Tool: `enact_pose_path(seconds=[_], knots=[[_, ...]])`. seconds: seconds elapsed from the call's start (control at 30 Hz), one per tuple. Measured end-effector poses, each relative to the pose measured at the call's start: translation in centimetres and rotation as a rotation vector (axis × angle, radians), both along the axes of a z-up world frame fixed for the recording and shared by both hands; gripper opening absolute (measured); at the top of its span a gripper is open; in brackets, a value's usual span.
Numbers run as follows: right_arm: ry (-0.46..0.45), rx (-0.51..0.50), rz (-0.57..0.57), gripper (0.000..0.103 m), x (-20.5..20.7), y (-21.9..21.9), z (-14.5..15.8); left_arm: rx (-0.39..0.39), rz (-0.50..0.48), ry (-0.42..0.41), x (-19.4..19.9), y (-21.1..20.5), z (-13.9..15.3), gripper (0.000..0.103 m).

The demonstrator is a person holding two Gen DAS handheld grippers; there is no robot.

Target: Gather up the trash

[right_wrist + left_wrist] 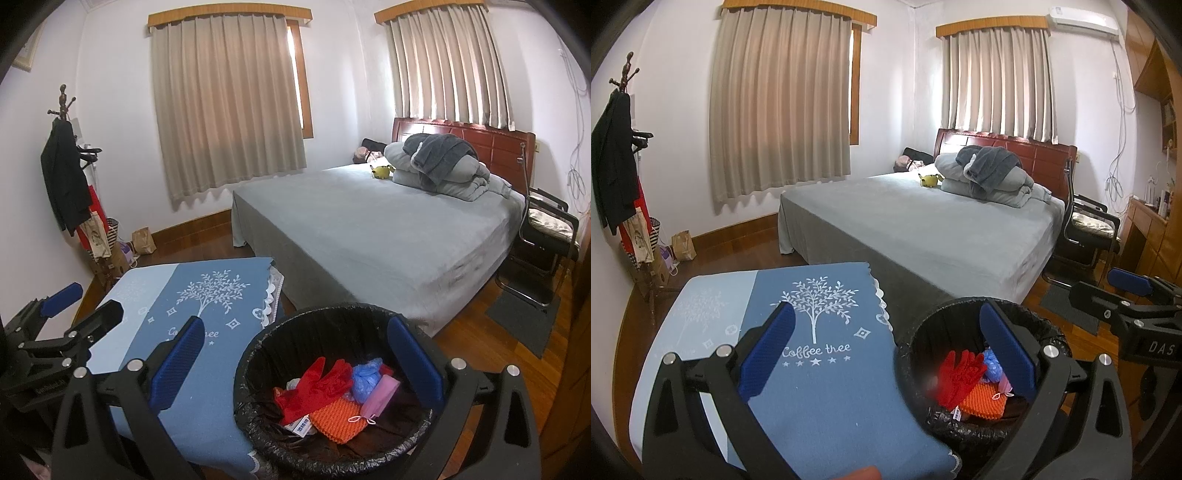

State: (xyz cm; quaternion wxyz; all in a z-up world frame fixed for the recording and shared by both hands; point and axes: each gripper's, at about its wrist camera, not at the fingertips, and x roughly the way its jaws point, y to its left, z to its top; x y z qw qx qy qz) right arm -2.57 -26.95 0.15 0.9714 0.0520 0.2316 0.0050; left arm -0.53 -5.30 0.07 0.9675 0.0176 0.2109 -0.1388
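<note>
Both of your tools are hanging with their blue pads spread apart and nothing between them. Your left tool point(886, 350) is sitting over the seam where the worktop point(827, 406) is meeting the bin point(960, 310): its left pad is lying above the blue cloth and its right pad is reaching over the bin's mouth. Your right tool point(295, 354) is pointing the same way, its left pad over the cloth and its right pad just inside the bin's far rim. Each tool is showing in the other's view, your right one at the right edge of the left view, your left one at the left edge of the right view.

You are looking down at the trash already lying in the black-lined bin, just below and between your pads: a red glove point(317, 384), a crumpled blue bag point(364, 378), a pink face mask point(380, 397) with its ear loop trailing, an orange knitted piece point(338, 419), and a small white label with print too small to read.

You are reading "Coffee tree" in white under a white tree and a row of stars on the cloth. Letters "DAS" are showing on the body of your right tool. A bed point(923, 225) is standing beyond the bin.
</note>
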Motion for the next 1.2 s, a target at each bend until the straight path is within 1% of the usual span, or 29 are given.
enact_pose_path(seconds=[0.67, 1.2], knots=[[0.005, 0.001, 0.002, 0.097, 0.0, -0.1, -0.2, 0.001, 0.000, 0.004, 0.0, 0.0, 0.1, 0.097], [0.008, 0.003, -0.002, 0.098, -0.1, -0.1, -0.9, 0.004, -0.001, 0.010, -0.6, 0.2, -1.0, 0.097]])
